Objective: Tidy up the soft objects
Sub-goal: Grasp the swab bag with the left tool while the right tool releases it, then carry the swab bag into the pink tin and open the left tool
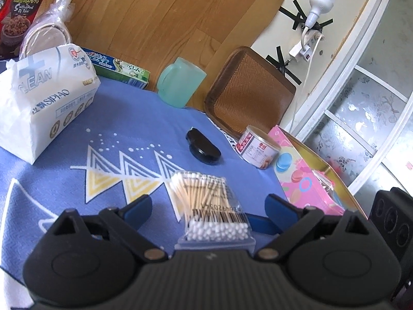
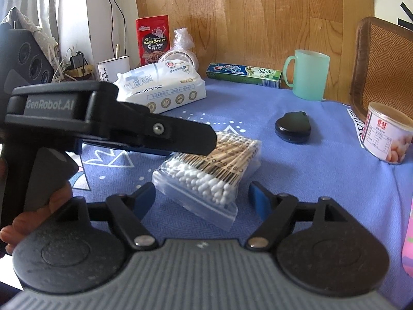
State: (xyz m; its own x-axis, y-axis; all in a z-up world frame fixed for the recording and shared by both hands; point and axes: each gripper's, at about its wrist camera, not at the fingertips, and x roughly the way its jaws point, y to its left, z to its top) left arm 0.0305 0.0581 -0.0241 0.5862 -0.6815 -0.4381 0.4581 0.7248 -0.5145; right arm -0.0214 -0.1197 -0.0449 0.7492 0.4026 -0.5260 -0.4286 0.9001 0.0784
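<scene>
1. A clear zip bag of cotton swabs [image 1: 206, 201] lies flat on the blue patterned cloth [image 1: 129, 129] that covers the surface, its white tips bunched at the sealed end nearest both cameras.
2. The left hand-held gripper [image 1: 209, 211] has its jaws spread wide apart. The bag sits between the 2 blue pads [image 1: 138, 210], and neither pad touches it.
3. The right hand-held gripper [image 2: 204, 199] also stands with its jaws apart, 1 blue pad on each side of the bag's sealed end, with a visible gap on both sides.
4. In the right wrist view the left hand-held gripper reaches in from the left, its black finger [image 2: 180, 137] passing over the far end of the bag; a person's fingers [image 2: 38, 211] wrap its handle.
5. A white pack of tissues [image 1: 44, 103] lies at the far left of the cloth, well apart from the bag.
6. Beyond the tissues, a toothpaste box [image 2: 244, 75] lies along the far edge, and a pale green mug [image 2: 307, 73] stands upright just beside it.
7. A small black case [image 1: 204, 147] lies between the bag and the mug.
8. A small tin [image 1: 258, 147] rests on the right side of the cloth, tilted, next to a pink box [image 1: 304, 178].
</scene>
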